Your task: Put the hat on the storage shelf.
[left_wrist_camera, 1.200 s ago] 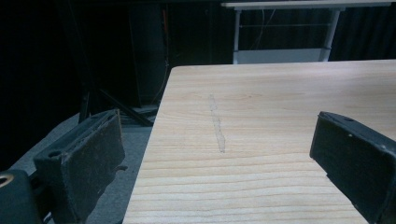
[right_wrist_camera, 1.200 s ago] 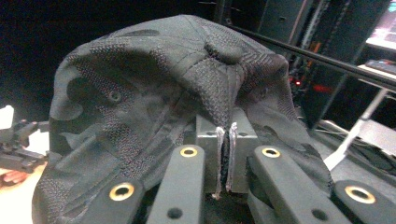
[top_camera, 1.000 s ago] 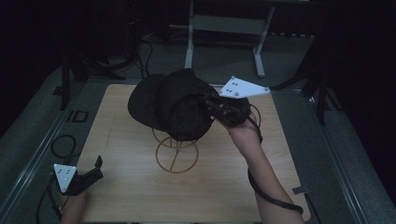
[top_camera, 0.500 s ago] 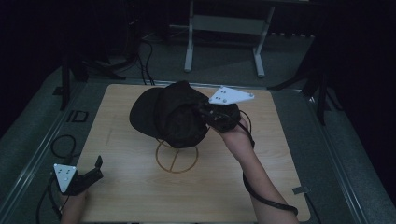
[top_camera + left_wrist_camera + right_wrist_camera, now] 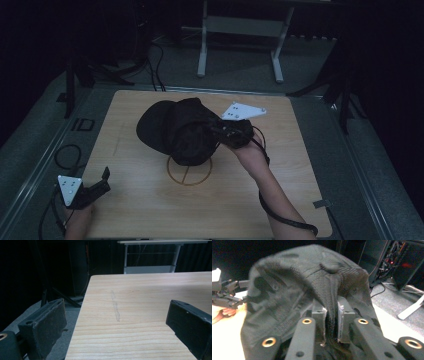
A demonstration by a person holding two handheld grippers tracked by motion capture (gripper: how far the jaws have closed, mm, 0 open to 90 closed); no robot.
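The room beyond the wooden table (image 5: 150, 210) is nearly black. A black cap (image 5: 180, 131) covers a wire stand, leaving its ring base (image 5: 190, 172) showing. The right gripper (image 5: 331, 315) pinches a fold of cap, jaws just easing apart. The left gripper (image 5: 97, 187) rests released near the table's corner.

The room is dim, with black surroundings. A light wooden table (image 5: 150, 210) occupies the centre on grey floor (image 5: 240, 70). At 12 o'clock stands a white metal frame (image 5: 240, 25); at 10 o'clock, black cables (image 5: 155, 60) lie on the floor.
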